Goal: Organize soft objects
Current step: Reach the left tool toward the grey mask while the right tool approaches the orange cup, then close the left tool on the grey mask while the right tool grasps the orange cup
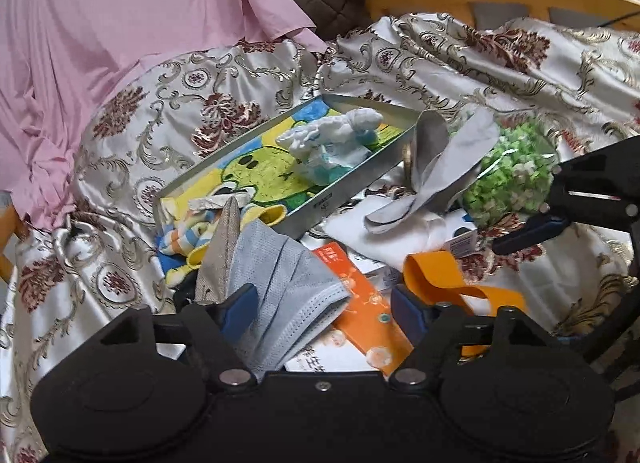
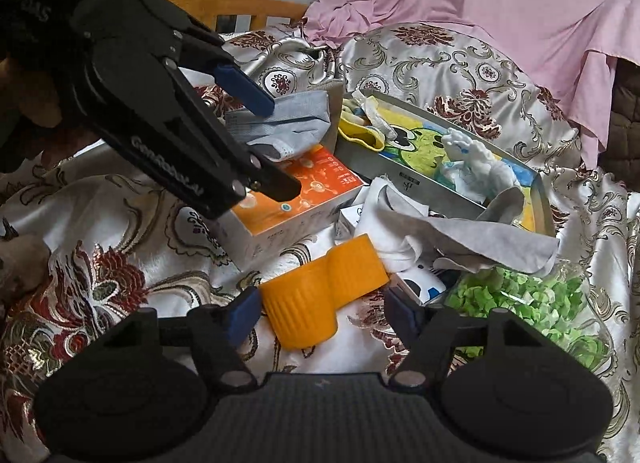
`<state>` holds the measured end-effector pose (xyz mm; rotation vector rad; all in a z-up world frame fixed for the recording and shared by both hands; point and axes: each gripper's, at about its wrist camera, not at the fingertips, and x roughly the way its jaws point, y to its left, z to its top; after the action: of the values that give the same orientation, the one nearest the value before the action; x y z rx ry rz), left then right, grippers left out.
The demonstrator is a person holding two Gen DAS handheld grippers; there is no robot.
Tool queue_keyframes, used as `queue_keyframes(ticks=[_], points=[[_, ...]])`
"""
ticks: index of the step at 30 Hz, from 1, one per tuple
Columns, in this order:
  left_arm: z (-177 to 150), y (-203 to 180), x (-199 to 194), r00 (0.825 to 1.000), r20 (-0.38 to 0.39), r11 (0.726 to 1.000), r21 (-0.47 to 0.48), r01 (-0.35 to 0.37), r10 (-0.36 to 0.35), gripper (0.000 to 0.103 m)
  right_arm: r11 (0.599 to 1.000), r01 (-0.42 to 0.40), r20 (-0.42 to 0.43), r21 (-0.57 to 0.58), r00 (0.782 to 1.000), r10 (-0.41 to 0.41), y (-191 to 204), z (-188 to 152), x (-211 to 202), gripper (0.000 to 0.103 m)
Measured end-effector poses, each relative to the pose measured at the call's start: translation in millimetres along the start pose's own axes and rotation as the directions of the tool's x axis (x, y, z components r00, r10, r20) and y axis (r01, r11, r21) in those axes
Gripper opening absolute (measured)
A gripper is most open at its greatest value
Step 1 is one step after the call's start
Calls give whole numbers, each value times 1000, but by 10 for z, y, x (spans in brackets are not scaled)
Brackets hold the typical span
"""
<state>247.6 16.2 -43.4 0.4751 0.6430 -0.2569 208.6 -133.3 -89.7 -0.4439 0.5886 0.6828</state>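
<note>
orange sleeve (image 2: 324, 287) lies slantwise between right claw (image 2: 324, 313) pads, part-open; left claw (image 1: 324, 309) likewise straddles mask (image 1: 280, 283).

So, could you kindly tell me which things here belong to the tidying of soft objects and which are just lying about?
Job:
face mask, between the left tongs
grey cloth
white sock
metal tray
right tongs

Lying about:
orange box
pink sheet
</note>
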Motion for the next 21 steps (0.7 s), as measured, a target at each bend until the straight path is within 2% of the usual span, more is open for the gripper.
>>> queue_keyframes(ticks=[3, 4, 7, 9, 11, 13, 15, 18, 21], points=[[17, 4, 73, 1000, -9, 1000, 15, -25, 25, 61, 1000, -3, -9, -9, 1000, 3, 22, 2, 34, 68], [20, 16, 98, 1000, -14, 1000, 13, -28, 28, 55, 1000, -5, -15, -13, 1000, 4, 30, -1, 52, 65], [14, 87, 169, 999, -39, 999, -24, -24, 23, 44, 1000, -9, -22, -17, 1000, 8, 51, 6, 78, 59], [2, 123, 196, 998, -50, 999, -39, -29, 27, 37, 1000, -8, -18, -19, 1000, 8, 63, 13, 82, 58], [-8, 150, 197, 998, -46, 998, -55, -32, 29, 28, 1000, -11, -16, -14, 1000, 11, 65, 16, 88, 53], [-9, 159, 181, 998, -46, 997, -63, -35, 32, 18, 1000, -24, -16, -4, 1000, 24, 66, 18, 95, 43], [-10, 156, 145, 999, -34, 997, -62, -35, 33, 11, 1000, -25, -11, -2, 1000, 25, 78, 23, 78, 38], [9, 158, 72, 999, -7, 997, -73, -34, 34, 4, 1000, -15, 3, 3, 1000, 15, 72, 31, 38, 34], [35, 153, -30, 1000, 25, 995, -102, -15, 18, 2, 1000, 5, 17, 15, 1000, -6, 48, 48, -8, 30]])
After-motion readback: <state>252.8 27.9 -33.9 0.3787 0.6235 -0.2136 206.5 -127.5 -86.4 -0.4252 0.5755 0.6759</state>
